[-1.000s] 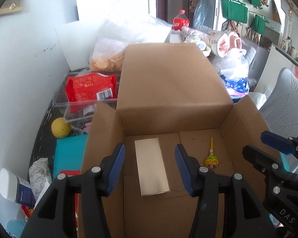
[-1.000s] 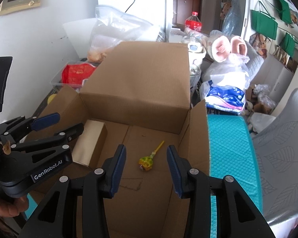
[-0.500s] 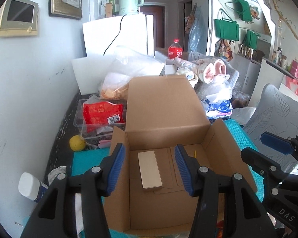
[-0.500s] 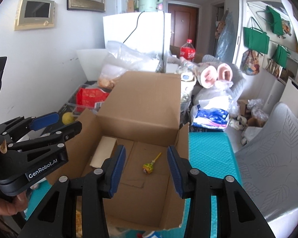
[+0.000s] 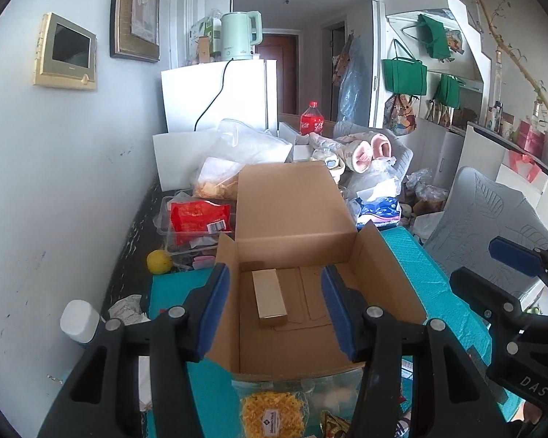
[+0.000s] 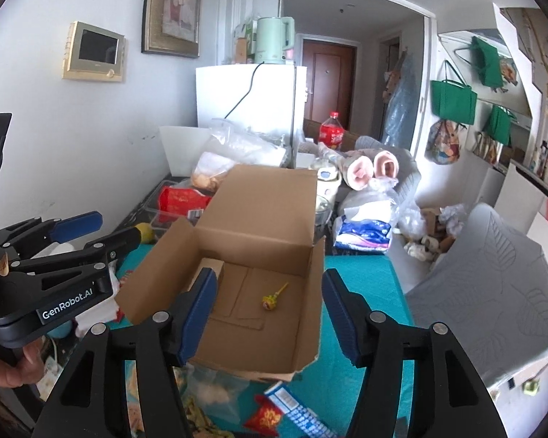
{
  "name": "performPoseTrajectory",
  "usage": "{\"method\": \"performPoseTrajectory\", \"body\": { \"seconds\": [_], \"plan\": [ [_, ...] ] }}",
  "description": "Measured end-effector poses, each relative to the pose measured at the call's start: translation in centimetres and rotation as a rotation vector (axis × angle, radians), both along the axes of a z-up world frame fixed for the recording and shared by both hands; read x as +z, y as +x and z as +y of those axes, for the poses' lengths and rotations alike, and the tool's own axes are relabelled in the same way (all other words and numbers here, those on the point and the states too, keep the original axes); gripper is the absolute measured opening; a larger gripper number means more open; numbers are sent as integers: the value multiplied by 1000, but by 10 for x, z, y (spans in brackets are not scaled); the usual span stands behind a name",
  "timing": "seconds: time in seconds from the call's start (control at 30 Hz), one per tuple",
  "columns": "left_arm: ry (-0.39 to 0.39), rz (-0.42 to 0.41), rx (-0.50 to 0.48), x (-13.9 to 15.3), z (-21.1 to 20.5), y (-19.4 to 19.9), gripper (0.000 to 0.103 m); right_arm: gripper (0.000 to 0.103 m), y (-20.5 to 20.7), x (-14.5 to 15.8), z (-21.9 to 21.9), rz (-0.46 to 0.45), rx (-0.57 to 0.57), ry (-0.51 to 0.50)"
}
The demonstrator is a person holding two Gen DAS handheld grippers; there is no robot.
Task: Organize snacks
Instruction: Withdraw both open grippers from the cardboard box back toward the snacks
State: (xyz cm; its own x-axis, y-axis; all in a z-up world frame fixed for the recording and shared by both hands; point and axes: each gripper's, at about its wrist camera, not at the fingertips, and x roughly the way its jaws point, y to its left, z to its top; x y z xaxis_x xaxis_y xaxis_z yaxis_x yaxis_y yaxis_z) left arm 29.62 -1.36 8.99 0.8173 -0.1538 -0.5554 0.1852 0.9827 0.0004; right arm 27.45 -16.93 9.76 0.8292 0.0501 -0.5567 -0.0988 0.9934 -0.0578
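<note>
From the left wrist view, the left hand-held gripper [image 5: 276,306] hangs above the open cardboard box [image 5: 391,281] with its jaws spread wide and nothing between them. Inside the box a tan carton [image 5: 269,298] lies flat on the floor of the box toward the left wall. Just in front of the box's near edge, on the teal worktop [image 5: 442,299], a clear bag of yellow noodle snack [image 5: 272,414] lies between the gripper's arms, not yet boxed. A red snack packet [image 5: 197,219] sits in a clear tray to the left of the box, and the right hand-held gripper [image 5: 493,262] shows at the right edge. From the right wrist view, the right hand-held gripper [image 6: 268,315] is likewise released and empty, held over the box [image 6: 259,204]. A lollipop [image 6: 272,298] rests on the box floor near the middle, apart from the walls. Loose snacks lie in front of the box, among them a blue-and-white packet [image 6: 296,410] and a small red packet [image 6: 266,418]. Two items look stowed, so the step in hand appears to be going for the next snack; that would call for lowering an open gripper onto one of the packets in front and closing on it.
</note>
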Motion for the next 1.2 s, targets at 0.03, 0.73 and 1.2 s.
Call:
{"method": "performPoseTrajectory", "body": {
  "seconds": [0.03, 0.73, 1.2],
  "plan": [
    [1, -5, -2, 1, 1, -6, 52, 68, -7, 1, 0, -7, -2, 1],
    [6, -3, -56, -23, 4, -104, 52, 86, -106, -23, 1, -20, -38, 33],
    [-14, 79, -89, -71, 9, -143, 52, 86, -152, -70, 3, 13, -30, 80]
  ]
}}
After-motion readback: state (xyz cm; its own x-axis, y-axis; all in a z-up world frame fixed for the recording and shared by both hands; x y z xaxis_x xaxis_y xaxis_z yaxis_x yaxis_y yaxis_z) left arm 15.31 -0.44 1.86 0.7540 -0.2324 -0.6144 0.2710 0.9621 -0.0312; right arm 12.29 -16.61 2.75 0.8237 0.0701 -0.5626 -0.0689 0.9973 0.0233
